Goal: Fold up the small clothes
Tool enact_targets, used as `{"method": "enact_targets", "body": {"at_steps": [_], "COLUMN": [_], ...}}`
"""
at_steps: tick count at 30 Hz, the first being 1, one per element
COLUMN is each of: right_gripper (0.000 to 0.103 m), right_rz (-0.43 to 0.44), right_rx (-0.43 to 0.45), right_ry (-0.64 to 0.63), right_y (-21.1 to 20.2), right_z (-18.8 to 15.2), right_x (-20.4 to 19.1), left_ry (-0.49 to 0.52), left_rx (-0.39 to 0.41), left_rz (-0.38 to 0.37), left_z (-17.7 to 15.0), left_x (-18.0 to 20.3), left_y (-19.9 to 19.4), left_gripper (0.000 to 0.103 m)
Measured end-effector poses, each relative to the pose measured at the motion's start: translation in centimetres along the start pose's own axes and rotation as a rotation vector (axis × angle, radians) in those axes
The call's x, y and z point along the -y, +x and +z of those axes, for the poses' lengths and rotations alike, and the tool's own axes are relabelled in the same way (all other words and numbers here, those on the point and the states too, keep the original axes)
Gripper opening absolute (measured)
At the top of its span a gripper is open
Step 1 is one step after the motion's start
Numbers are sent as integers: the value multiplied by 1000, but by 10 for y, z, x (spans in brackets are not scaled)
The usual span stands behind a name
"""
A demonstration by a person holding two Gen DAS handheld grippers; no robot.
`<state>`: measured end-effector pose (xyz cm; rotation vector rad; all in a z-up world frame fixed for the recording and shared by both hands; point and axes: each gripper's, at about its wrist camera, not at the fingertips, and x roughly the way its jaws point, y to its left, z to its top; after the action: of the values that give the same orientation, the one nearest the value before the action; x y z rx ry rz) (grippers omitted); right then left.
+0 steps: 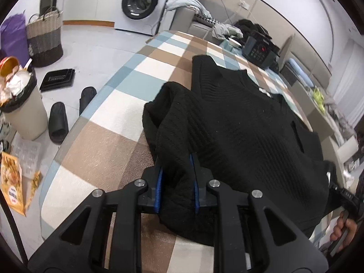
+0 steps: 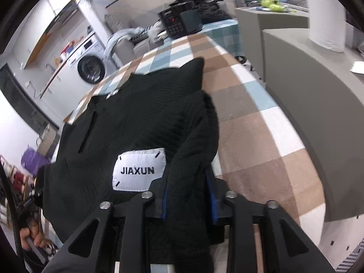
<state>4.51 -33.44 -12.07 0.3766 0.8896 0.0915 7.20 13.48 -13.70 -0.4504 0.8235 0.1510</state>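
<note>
A black knit garment [image 1: 238, 118] lies spread on a table covered with a checked cloth [image 1: 109, 136]. In the left wrist view my left gripper [image 1: 174, 159] is shut on a raised fold at the garment's near left edge, with fabric bunched between the blue pads. In the right wrist view the same garment [image 2: 141, 113] shows a white label [image 2: 138, 169] reading JIAXUN. My right gripper [image 2: 186, 177] is shut on a lifted fold at the garment's near right edge, above the checked cloth [image 2: 261, 136]. The fingertips of both grippers are hidden by fabric.
A black device with a red display [image 1: 259, 52] stands at the table's far end. On the floor to the left are a full bin [image 1: 20, 104], slippers [image 1: 58, 122] and a woven basket [image 1: 44, 38]. A grey cabinet [image 2: 307, 91] with a paper roll [image 2: 327, 16] flanks the right.
</note>
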Motion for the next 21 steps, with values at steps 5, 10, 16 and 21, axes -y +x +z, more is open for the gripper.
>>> {"method": "enact_targets", "body": {"at_steps": [5,10,16,21], "right_gripper": [42,46,52,52], "right_rz": [14,-2,12,45], "right_rx": [75,89,53,15], "right_ry": [-2,20,87,136], "right_y": [-38,-73,-80,-70], "right_z": [2,-6,-36,-51], "right_x": [0,13,33,42], "left_ry": [-29,-26,-69,-105], "left_rx": [17,41,11,-30], "left_rz": [8,9,16,35], "left_z": [3,1,-14,-27], "left_x": [-7,-10,-17,-28], "left_y": [-22,-51,-63,-58], "left_gripper": [38,56,69,69]}}
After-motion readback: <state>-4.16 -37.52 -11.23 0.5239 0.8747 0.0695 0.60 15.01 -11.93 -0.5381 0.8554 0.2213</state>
